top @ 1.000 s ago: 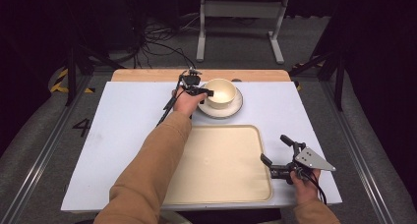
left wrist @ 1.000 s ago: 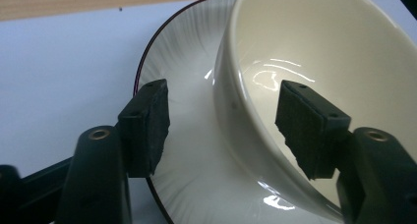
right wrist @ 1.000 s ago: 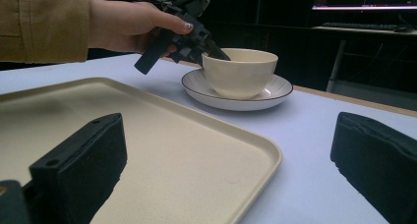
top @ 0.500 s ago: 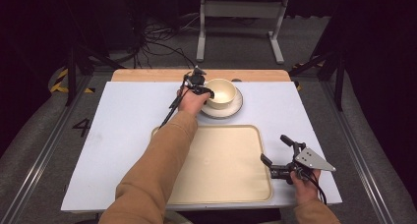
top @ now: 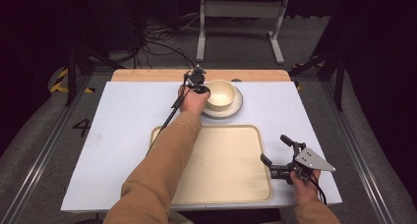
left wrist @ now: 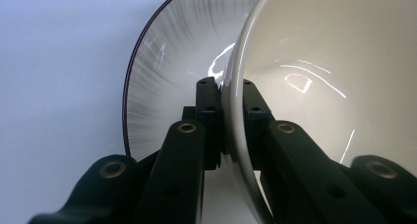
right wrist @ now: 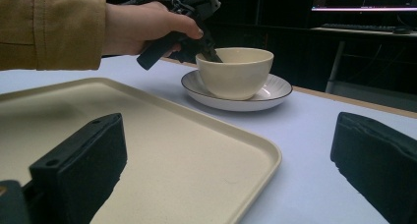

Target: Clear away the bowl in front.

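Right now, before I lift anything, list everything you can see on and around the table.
bowl: one, cream, standing on the plate at the far middle of the table
plate: one, white with a dark rim, under the bowl
tray: one, cream, bare, near middle of the table
table: one, pale blue top with a wooden strip along the far edge
metal stand: one, white, on the floor beyond the table
cables: several, black, on the floor at the far left
left gripper: one, black, jaws just closed on the bowl's rim, one inside and one outside
right gripper: one, black, jaws apart, holding nothing, at the tray's right edge
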### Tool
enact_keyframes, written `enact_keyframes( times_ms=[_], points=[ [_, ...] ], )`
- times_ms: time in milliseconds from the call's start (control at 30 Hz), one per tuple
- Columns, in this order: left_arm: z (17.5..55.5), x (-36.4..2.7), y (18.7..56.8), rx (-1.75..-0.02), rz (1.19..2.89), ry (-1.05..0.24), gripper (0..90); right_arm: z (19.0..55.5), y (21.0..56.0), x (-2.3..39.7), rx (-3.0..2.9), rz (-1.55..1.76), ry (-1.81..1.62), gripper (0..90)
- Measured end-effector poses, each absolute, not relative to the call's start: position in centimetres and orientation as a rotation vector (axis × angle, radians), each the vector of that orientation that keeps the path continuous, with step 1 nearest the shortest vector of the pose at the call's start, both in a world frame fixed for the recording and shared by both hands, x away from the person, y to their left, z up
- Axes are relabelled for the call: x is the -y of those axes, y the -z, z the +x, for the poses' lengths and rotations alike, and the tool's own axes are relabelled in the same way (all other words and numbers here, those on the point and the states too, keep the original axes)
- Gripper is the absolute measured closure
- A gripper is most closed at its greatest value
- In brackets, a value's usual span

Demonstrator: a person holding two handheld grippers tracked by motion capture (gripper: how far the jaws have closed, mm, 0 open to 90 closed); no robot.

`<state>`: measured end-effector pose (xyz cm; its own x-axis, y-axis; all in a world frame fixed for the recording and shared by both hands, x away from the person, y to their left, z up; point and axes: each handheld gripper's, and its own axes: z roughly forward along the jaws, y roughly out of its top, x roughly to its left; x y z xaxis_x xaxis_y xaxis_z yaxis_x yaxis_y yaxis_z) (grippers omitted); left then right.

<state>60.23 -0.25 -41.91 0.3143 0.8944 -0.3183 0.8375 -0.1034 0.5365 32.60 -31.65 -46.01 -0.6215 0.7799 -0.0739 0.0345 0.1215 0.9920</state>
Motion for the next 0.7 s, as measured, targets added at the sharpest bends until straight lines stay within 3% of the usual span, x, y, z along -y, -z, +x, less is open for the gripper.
enact_keyframes(
  times_ms=[433,700],
  points=[
    [59.7,-0.2,40.5,-1.523,1.976,-0.191,83.7,32.6,46.0,31.6,-1.786,0.793,-1.556,0.8],
    [59.4,-0.7,39.3,-1.501,1.986,-0.169,83.7,32.5,46.0,31.7,-1.778,0.797,-1.563,0.7]
  ],
)
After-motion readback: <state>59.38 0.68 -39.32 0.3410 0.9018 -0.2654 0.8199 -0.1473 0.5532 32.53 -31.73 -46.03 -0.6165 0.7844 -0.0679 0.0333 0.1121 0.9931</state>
